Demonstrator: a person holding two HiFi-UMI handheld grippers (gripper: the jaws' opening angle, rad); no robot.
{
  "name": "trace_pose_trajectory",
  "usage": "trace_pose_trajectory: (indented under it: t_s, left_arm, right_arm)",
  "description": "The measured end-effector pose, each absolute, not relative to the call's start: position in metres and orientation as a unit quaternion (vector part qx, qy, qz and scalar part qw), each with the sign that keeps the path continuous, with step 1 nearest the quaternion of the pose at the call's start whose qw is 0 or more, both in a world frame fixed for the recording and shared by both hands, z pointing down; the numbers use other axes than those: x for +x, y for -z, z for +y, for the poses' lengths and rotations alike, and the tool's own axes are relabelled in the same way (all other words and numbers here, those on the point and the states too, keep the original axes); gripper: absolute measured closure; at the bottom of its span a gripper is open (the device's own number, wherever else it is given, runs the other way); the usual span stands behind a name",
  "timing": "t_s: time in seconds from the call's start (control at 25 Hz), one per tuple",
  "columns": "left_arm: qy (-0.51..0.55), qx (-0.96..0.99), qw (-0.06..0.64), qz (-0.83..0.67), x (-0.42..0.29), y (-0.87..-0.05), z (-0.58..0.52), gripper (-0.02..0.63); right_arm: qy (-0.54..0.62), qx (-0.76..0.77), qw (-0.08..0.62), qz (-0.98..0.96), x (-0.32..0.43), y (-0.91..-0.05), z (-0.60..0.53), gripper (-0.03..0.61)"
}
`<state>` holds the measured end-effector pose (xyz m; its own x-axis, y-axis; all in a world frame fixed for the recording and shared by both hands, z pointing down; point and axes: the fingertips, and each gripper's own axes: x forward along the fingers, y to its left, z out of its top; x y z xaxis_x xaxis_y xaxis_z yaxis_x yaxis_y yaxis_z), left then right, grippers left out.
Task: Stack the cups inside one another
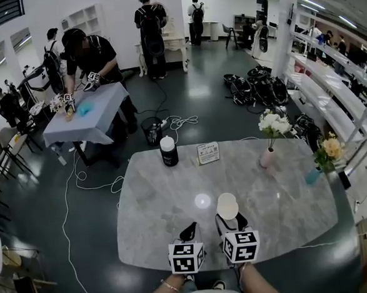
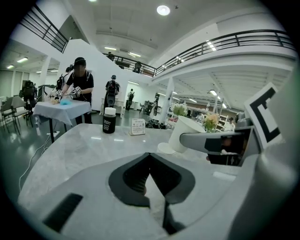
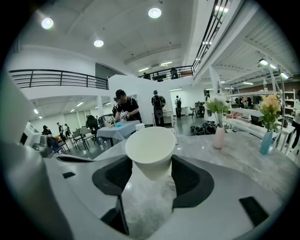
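Observation:
One white paper cup [image 1: 227, 206] hangs near the front of the marble table [image 1: 150, 201], and my right gripper [image 1: 229, 222] is shut on it. In the right gripper view the cup [image 3: 151, 154] sits between both dark pads [image 3: 192, 180] of that gripper [image 3: 151, 165], tilted so its open mouth faces the camera. My left gripper [image 1: 189, 230] stands just left of it, shut with nothing between its jaws. From the left gripper view the tips of the left gripper [image 2: 150, 161] meet, and the cup [image 2: 187, 133] shows to the right. I see no other cup.
At the table's far side stand a black bottle with a white cap [image 1: 169, 151] and a small sign card [image 1: 208, 153]. A pink vase of white flowers [image 1: 267, 157] and a teal vase [image 1: 313, 176] stand at the right. Cables [image 1: 79, 181] lie on the floor.

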<state>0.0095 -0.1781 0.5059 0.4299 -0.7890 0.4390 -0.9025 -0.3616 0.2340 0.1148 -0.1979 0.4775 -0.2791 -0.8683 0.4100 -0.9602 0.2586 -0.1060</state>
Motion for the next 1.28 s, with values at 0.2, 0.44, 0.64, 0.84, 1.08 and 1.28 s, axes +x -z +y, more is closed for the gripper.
trace_pose_trajectory:
  t_s: [0.2,0.44,0.64,0.84,1.08,1.28]
  left_arm:
    - [-0.133,0.829,0.218,-0.497,0.028,-0.506,-0.182,0.618]
    - [-0.141,0.842,0.214,-0.475,0.046,-0.508,-0.193,0.618]
    - [-0.146,0.847,0.214,-0.464,0.056,-0.508,-0.201,0.618]
    - [-0.154,0.848,0.219,-0.458,0.059,-0.515,-0.215,0.618]
    - [-0.164,0.844,0.230,-0.456,0.058,-0.531,-0.228,0.618]
    - [-0.171,0.841,0.239,-0.455,0.057,-0.540,-0.236,0.618]
  right_arm:
    - [-0.173,0.602,0.132,-0.769,0.131,-0.476,-0.196,0.339]
    - [-0.181,0.618,0.128,-0.754,0.147,-0.481,-0.199,0.339]
    - [-0.186,0.626,0.126,-0.747,0.155,-0.481,-0.205,0.339]
    - [-0.193,0.629,0.126,-0.742,0.158,-0.485,-0.220,0.339]
    - [-0.205,0.628,0.128,-0.740,0.155,-0.500,-0.235,0.339]
    - [-0.215,0.626,0.132,-0.738,0.153,-0.510,-0.244,0.339]
